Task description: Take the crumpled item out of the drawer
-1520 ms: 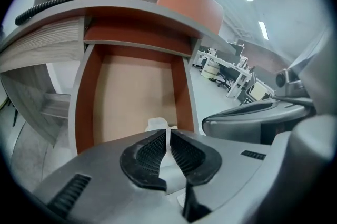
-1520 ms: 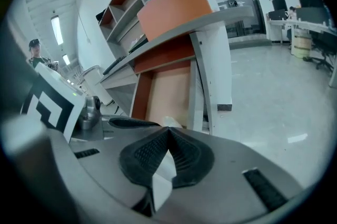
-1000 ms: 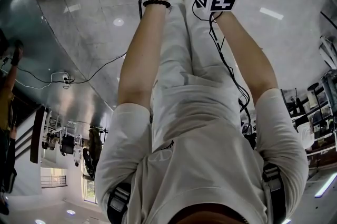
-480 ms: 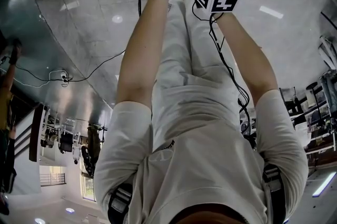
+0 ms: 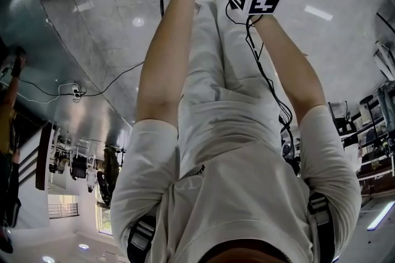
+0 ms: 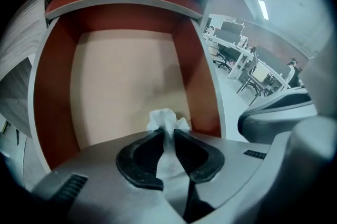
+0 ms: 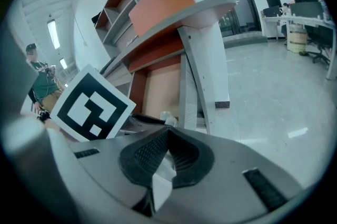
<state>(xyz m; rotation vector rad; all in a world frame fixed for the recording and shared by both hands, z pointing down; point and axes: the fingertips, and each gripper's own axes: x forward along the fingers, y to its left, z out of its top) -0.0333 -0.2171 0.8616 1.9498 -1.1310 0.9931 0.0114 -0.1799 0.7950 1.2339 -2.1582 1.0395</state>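
While its jaws are closing, the left gripper point(image 6: 169, 136) pinches a small crumpled piece of white paper point(image 6: 166, 119) between the tips of its black pads, and the paper sticks out just ahead of the tips. Ahead of and under this gripper is the open wooden drawer point(image 6: 52, 97), with red-brown walls and a pale beige bottom. The paper is over the drawer's nearer part, but I cannot tell if it touches the bottom. The right gripper point(image 7: 167, 132) is just beside the left one, on its right side. Its jaws are clenched together at the tips and it is empty.
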